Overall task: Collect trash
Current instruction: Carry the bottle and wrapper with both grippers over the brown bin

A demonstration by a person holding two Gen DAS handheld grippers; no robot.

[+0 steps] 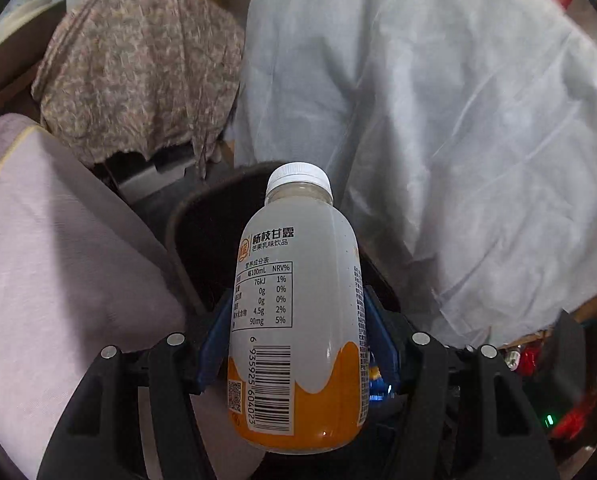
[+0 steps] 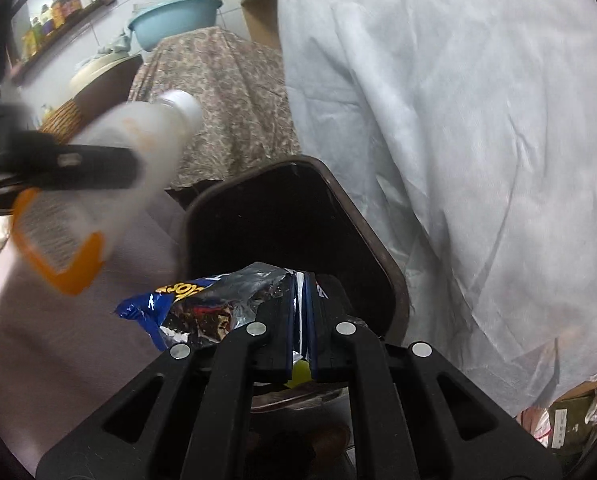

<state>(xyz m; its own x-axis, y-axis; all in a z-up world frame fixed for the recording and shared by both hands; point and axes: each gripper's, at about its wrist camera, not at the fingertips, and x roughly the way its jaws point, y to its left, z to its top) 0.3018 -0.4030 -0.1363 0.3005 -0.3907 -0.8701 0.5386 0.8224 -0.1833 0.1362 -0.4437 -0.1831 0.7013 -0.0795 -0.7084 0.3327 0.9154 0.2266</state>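
My left gripper (image 1: 296,320) is shut on a white and orange drink bottle (image 1: 298,308) with a white cap, held over the near rim of a dark brown trash bin (image 1: 186,232). The bottle also shows blurred at the left of the right wrist view (image 2: 110,184). My right gripper (image 2: 304,300) is shut on a crumpled blue and silver snack wrapper (image 2: 202,304), held at the near rim of the same bin (image 2: 362,224). The bin's inside is dark.
A pale grey sheet (image 1: 438,120) hangs right of the bin. A floral cloth (image 1: 138,64) covers something behind it. A lilac cushion (image 1: 58,260) lies left. A teal basin (image 2: 174,20) and a shelf of bottles (image 2: 58,8) stand at the far left.
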